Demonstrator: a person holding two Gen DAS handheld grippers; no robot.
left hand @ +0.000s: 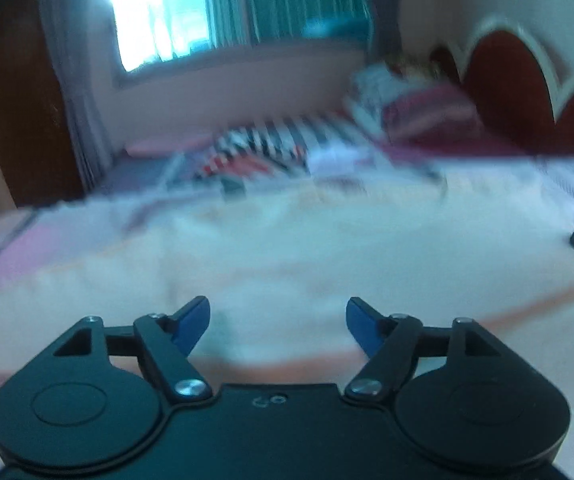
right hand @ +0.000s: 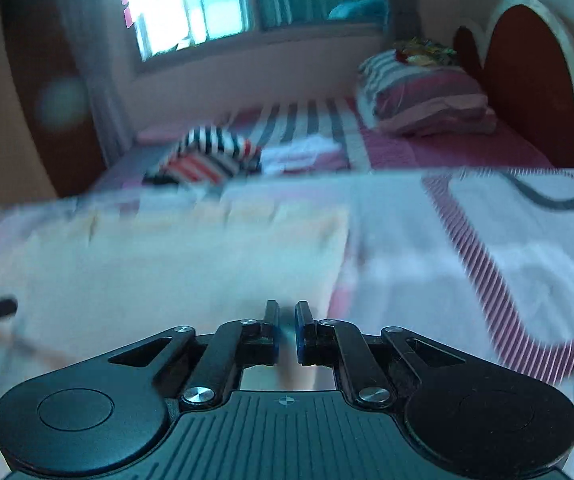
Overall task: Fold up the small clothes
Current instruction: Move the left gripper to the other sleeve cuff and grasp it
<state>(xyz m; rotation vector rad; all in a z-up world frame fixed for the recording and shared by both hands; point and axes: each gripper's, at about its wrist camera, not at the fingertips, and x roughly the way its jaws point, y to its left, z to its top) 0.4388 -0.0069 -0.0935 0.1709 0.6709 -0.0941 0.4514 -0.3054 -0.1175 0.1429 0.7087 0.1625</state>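
Right tool (right hand: pixel 287 330), pinched seemingly on the near edge of the pale garment (right hand: pixel 191 264) stretching ahead-left, sits nearer than the gaping, empty left tool (left hand: pixel 278 326).

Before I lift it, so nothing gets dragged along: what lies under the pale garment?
The pale garment lies spread on a white sheet with striped bands, which shows past its right edge. Whatever sits directly beneath the cloth is covered.

A pale cream cloth garment (right hand: pixel 191 264) is lying on the white patterned bedsheet (right hand: pixel 487 240), before a striped folded clothes pile (right hand: pixel 207 156), with a striped pillow (right hand: pixel 423 96) lying behind at right.
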